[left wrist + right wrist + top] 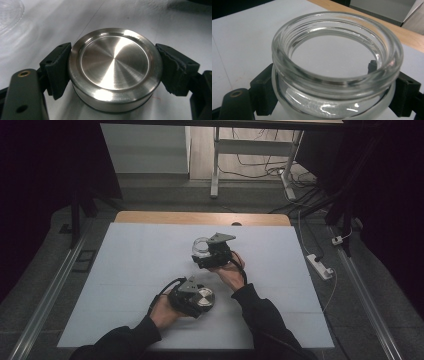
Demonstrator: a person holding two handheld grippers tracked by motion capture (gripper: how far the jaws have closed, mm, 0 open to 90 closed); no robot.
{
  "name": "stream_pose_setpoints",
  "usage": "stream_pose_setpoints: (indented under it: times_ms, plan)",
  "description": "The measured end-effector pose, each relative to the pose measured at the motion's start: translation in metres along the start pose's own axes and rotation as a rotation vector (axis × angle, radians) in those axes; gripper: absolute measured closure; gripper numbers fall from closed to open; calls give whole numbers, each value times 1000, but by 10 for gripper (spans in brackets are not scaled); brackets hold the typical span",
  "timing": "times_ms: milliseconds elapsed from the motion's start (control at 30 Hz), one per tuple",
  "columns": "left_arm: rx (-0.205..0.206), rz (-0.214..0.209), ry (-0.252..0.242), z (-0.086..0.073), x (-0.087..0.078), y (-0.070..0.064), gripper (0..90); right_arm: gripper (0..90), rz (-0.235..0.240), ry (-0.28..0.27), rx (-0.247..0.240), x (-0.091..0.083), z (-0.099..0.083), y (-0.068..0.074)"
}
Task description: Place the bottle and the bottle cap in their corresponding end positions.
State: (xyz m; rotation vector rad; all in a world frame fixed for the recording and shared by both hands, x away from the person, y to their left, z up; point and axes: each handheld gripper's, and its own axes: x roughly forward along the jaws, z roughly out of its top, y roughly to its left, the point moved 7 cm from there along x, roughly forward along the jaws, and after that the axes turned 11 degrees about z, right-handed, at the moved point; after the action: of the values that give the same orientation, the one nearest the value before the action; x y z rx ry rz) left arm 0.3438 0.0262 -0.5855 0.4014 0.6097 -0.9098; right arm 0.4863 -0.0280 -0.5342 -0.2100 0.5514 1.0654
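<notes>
Both grasps look done — joining is what's left, as I read it.

Left gripper [196, 298] is clamped on the lid [113, 67]: jaws pressed against its rim on opposite sides, lid flat, recessed steel face up. It sits low over the white mat [140, 270], nearer the person than the jar.

Right gripper [212, 255] has its jaws closed round the jar [335, 67], one on each side of the glass body just under the threaded neck. Jar is upright, mouth open, looks empty. Whether it rests on the mat or is held just off it, I can't tell.

Lid is well apart from the jar — not over the mouth, not touching the glass.

Remaining, judging by the layout: carry lid across to the jar, centre it on the threads, seat and turn it. If the work runs the other way, the lid is already off and only needs setting down.
</notes>
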Motion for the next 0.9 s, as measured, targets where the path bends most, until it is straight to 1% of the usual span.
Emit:
stream_pose_setpoints:
  times_ms: [33,100,133,167,267,333,367,467,533,600,633,700,767,800,833,900]
  plan:
    - [3,5,11,0,1,0,194,147,-1,3,1,1,-1,-1]
    - [22,31,41,-2,2,2,194,147,-4,11,4,3,-4,-2]
    - [31,36,59,-4,3,3,194,147,-2,11,4,4,-5,-2]
    - [18,35,60,-4,3,3,194,146,-1,12,4,5,-6,-2]
    - [33,41,76,-4,4,3,193,146,-7,18,8,6,-9,-3]
    - [43,49,100,-6,5,3,192,146,-4,25,4,8,-11,-4]
    - [43,52,105,-6,6,3,191,146,-4,26,3,9,-13,-3]
    - [27,40,113,-7,6,4,189,145,-3,25,-1,9,-14,-3]
    - [27,40,115,-7,6,3,185,143,-7,27,-14,8,-15,-2]
    - [25,50,120,-7,6,4,172,140,-5,51,-34,8,-16,-1]
    - [19,48,121,-7,6,4,159,138,-8,68,-35,8,-18,-1]
    - [16,45,127,-7,6,4,119,113,2,95,-33,9,-21,-1]
    - [17,43,130,-8,6,3,94,75,7,109,-47,10,-24,0]
    - [13,34,125,-8,5,3,84,60,11,109,-50,11,-24,1]
    - [1,28,119,-8,4,2,71,50,10,110,-51,11,-24,1]
    - [-27,12,101,-7,2,2,54,19,25,113,-38,11,-23,2]
